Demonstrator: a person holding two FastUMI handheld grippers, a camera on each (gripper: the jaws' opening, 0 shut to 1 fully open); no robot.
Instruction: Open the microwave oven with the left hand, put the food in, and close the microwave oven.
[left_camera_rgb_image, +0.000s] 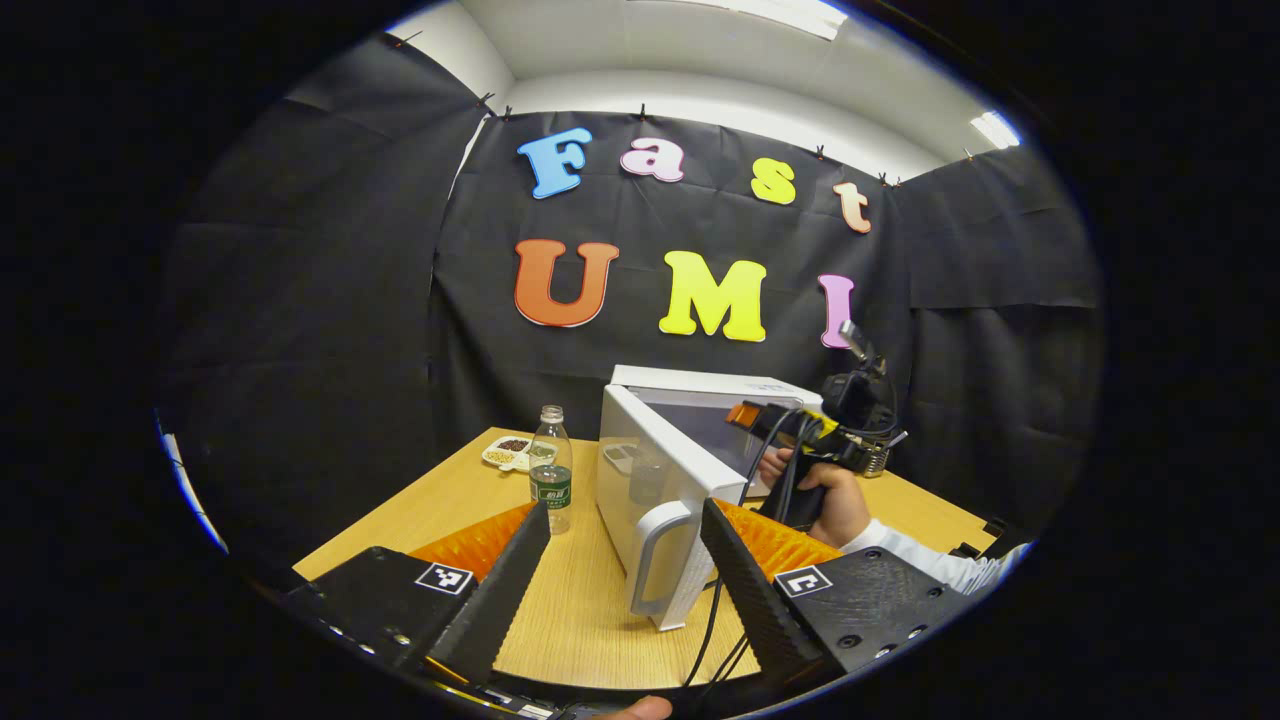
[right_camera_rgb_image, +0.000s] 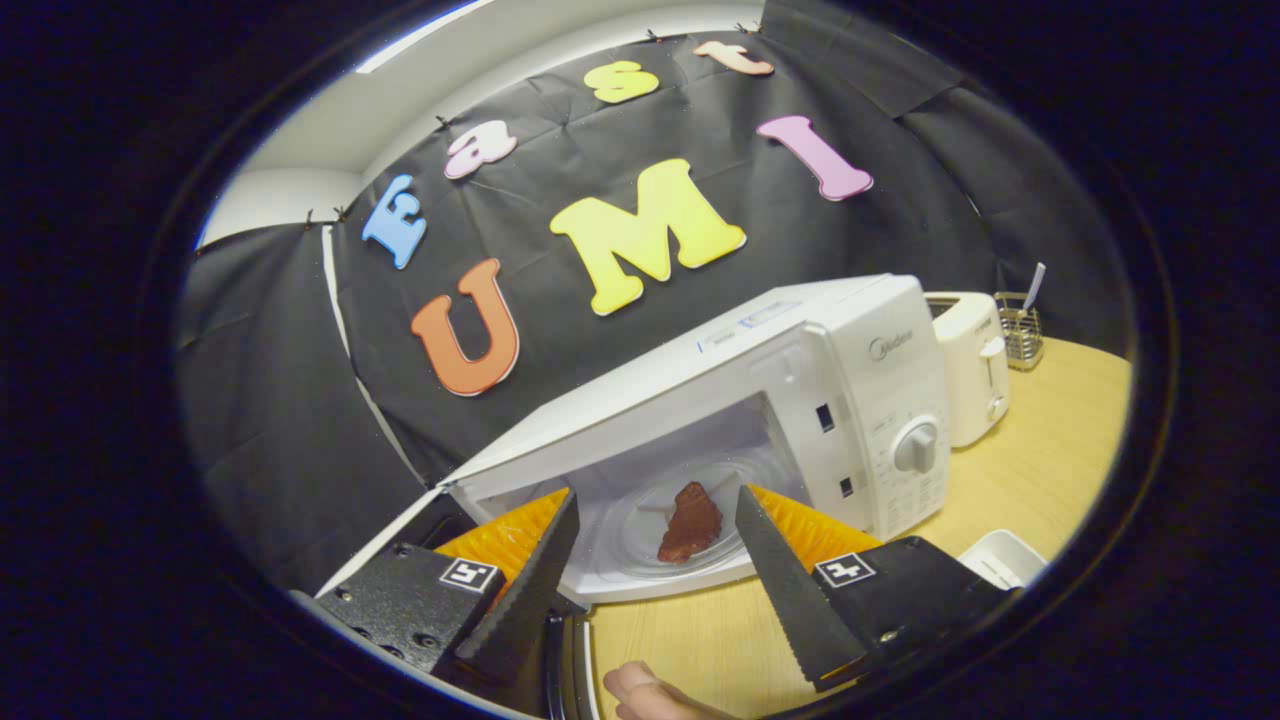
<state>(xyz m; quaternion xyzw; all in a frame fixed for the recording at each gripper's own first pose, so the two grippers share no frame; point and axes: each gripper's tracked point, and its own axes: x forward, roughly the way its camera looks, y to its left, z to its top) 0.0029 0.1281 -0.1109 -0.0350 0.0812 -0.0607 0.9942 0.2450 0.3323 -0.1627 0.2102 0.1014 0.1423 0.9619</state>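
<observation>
The white microwave (right_camera_rgb_image: 850, 380) stands on the wooden table with its door (left_camera_rgb_image: 655, 490) swung wide open. A brown piece of food (right_camera_rgb_image: 690, 522) lies on the glass plate inside the cavity. My right gripper (right_camera_rgb_image: 655, 515) is open just in front of the opening, with nothing between its fingers. In the left gripper view it appears as the right gripper (left_camera_rgb_image: 790, 425), held by a hand at the mouth of the microwave (left_camera_rgb_image: 720, 400). My left gripper (left_camera_rgb_image: 625, 520) is open, a little short of the door's handle (left_camera_rgb_image: 655, 555), its fingers to either side and apart from it.
A water bottle (left_camera_rgb_image: 551, 470) and a small dish of snacks (left_camera_rgb_image: 510, 452) stand left of the door. A white toaster (right_camera_rgb_image: 975, 365), a wire holder (right_camera_rgb_image: 1022, 325) and a white tray (right_camera_rgb_image: 1005, 560) are to the right of the microwave. A cable (left_camera_rgb_image: 715, 620) runs across the table.
</observation>
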